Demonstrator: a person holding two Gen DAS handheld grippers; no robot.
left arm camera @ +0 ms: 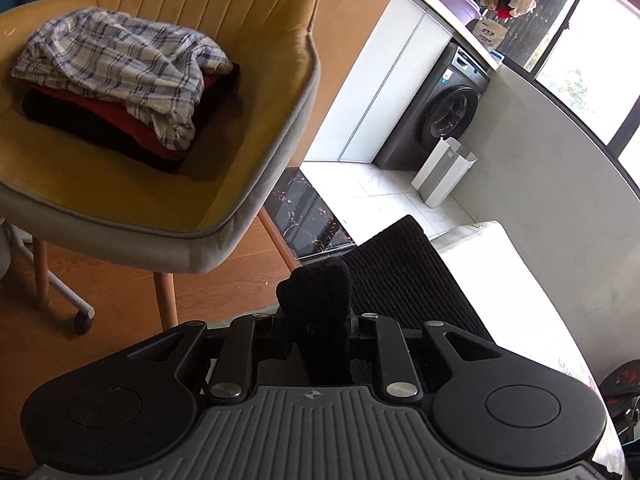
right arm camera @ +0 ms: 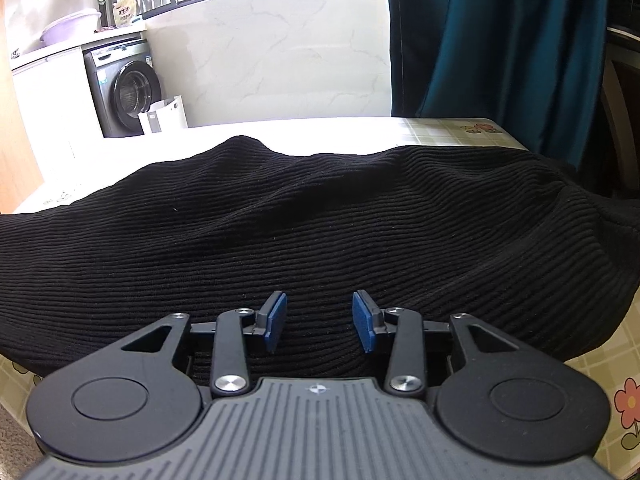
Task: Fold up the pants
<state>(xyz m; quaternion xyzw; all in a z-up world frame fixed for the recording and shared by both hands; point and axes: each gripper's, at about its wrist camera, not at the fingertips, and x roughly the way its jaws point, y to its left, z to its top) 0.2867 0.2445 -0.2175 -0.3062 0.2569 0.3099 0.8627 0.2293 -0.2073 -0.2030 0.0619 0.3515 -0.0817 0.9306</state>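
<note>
1. Jaws: left gripper (left arm camera: 316,320) pinches a bunched bit of the black pants (right arm camera: 304,232); right gripper (right arm camera: 320,320) is spread, hovering over them.
2. Pants lie across the tabletop (right arm camera: 452,130), spilling over its right edge.
3. Risk imo: a one-sided pull drags the whole heap off, or the thick wad slips out.

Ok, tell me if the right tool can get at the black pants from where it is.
Probably yes. The right tool is open, its blue pads just over the black pants spread on the table, and nothing lies between them.
</note>
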